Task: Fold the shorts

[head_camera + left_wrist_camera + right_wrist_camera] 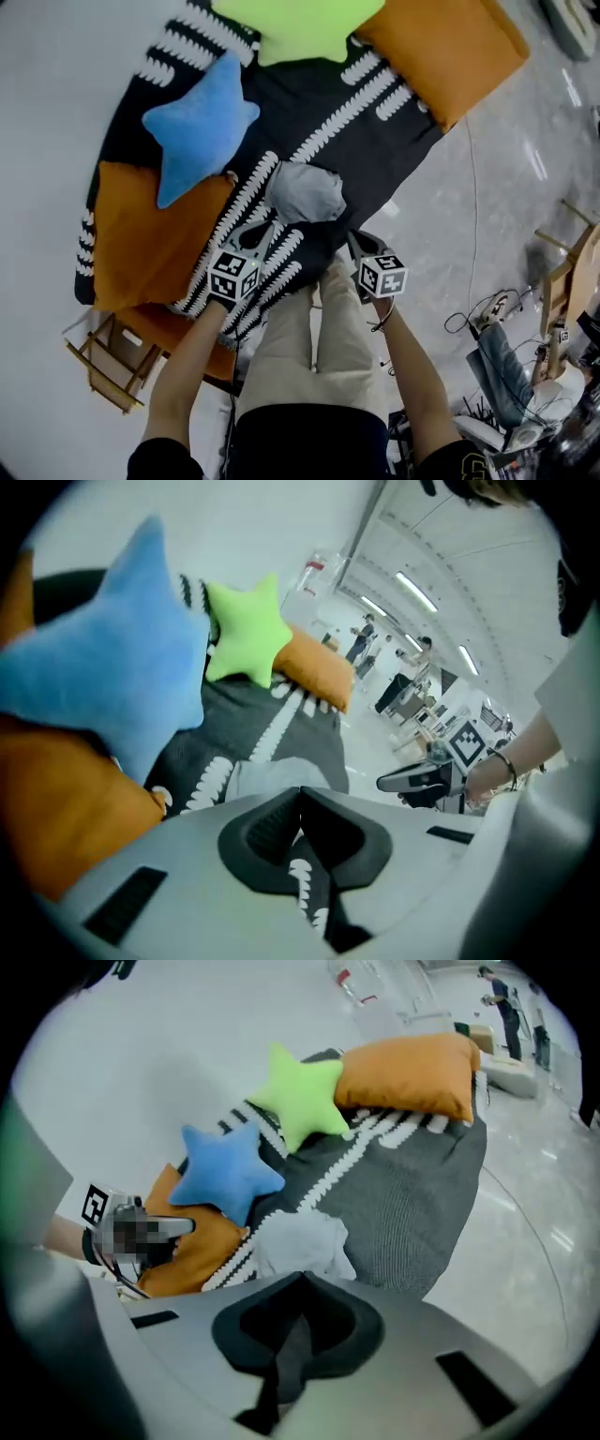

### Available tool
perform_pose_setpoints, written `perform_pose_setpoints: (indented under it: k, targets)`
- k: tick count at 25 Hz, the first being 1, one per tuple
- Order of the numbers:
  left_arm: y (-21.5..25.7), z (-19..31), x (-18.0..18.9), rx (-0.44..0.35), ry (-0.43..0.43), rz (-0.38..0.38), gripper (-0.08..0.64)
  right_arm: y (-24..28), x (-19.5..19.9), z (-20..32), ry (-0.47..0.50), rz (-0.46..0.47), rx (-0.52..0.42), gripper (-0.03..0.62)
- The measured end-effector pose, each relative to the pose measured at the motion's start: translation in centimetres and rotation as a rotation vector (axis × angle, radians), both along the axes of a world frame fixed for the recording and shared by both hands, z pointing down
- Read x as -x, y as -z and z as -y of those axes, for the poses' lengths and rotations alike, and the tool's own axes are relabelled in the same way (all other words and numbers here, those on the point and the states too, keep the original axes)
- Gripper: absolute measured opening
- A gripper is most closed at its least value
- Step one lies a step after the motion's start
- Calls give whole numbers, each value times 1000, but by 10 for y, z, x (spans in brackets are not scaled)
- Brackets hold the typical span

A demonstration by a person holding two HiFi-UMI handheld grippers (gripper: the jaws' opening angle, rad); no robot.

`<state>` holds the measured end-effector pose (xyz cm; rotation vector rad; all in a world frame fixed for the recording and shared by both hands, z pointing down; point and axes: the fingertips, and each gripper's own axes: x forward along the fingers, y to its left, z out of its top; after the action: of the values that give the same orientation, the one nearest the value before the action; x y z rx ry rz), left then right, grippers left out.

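Pinching the patterned black blanket at its near edge, left gripper and right gripper are both clamped tight on it. The crumpled grey shorts lie on it just beyond. Lifting that edge may tumble them toward the blue star cushion.

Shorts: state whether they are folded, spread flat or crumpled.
Crumpled. The grey shorts lie bunched in a rumpled heap on the patterned blanket; no flat legs or neat fold lines show in any view.

Matt cloth shorts and blanket; glossy floor
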<state>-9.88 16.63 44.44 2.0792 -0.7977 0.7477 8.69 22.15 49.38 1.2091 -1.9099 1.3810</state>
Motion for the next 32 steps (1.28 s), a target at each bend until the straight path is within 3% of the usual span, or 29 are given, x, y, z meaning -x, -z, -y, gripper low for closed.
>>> perform_pose_setpoints:
  k: [4, 6, 9, 12, 14, 19, 22, 27, 29, 32]
  targets:
    - [186, -20, -14, -284, -93, -47, 14, 187, 5, -9, 46, -12, -182, 17]
    - [270, -40, -10, -383, -118, -54, 14, 283, 21, -25, 63, -3, -272, 17]
    - [382, -80, 3, -478, -48, -78, 14, 413, 49, -67, 81, 37, -386, 17]
    - [480, -78, -2, -697, 89, -96, 14, 509, 47, -72, 102, 4, -589, 17]
    - [532, -94, -6, -819, 132, -106, 14, 552, 48, -84, 123, -19, -696, 17]
    - [602, -186, -1, -939, 177, -80, 14, 627, 64, -143, 243, -6, -856, 17]
    - [624, -241, 11, -964, 260, -45, 14, 659, 69, -184, 320, 17, -912, 17]
    - [650, -327, 30, -938, 298, 73, 14, 692, 85, -261, 432, 29, -981, 17]
    - [653, -342, 40, -936, 341, 42, 14, 701, 89, -272, 430, 24, -1016, 15]
    - [654, -356, 65, -1000, 368, 36, 14, 704, 104, -279, 433, -29, -1063, 16]
